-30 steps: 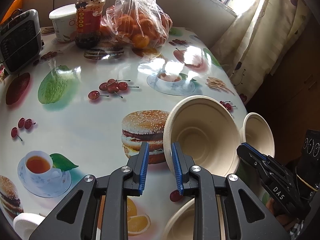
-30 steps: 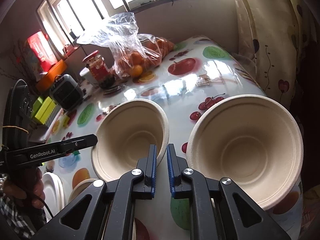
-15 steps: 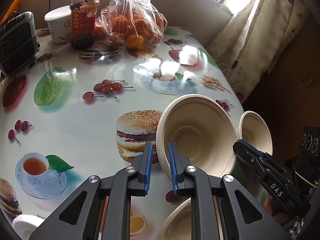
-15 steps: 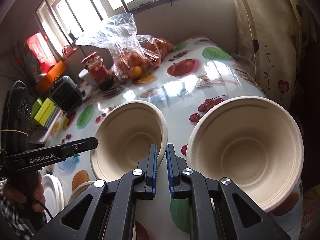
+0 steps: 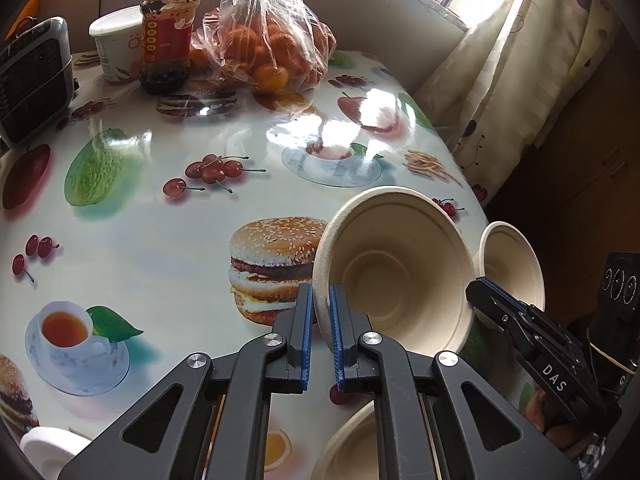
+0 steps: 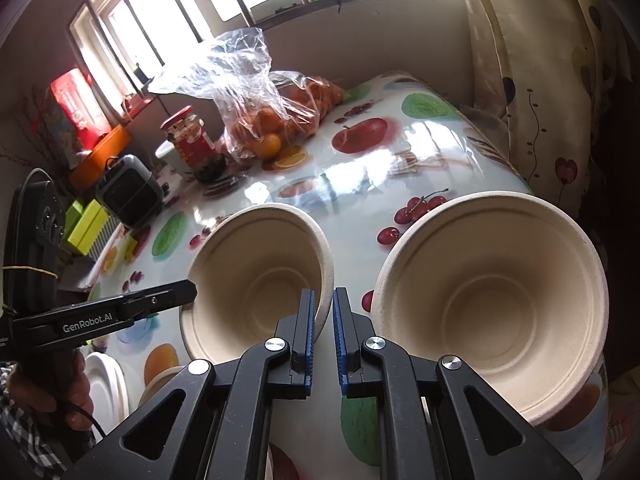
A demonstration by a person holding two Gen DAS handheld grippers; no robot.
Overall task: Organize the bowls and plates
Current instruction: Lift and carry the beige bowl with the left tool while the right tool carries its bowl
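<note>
My left gripper (image 5: pixel 319 300) is shut on the rim of a beige paper bowl (image 5: pixel 394 276), held tilted above the table; the same bowl shows in the right wrist view (image 6: pixel 256 284). My right gripper (image 6: pixel 322 300) is nearly shut with only the edge of that bowl near its left finger; a gap shows between the pads. A second beige bowl (image 6: pixel 492 312) sits tilted at the table's right edge, also in the left wrist view (image 5: pixel 514 264). A third bowl's rim (image 5: pixel 352 444) lies below the left gripper. White plates (image 6: pixel 106 388) lie at lower left.
A bag of oranges (image 5: pixel 268 40), a red-lidded jar (image 5: pixel 168 36), a white tub (image 5: pixel 116 48) and a small grey heater (image 5: pixel 32 80) stand at the table's far side. A curtain (image 5: pixel 520 60) hangs right of the table edge.
My left gripper has closed on the bowl's rim and lifted it slightly, tilting it. The right gripper has barely moved.
</note>
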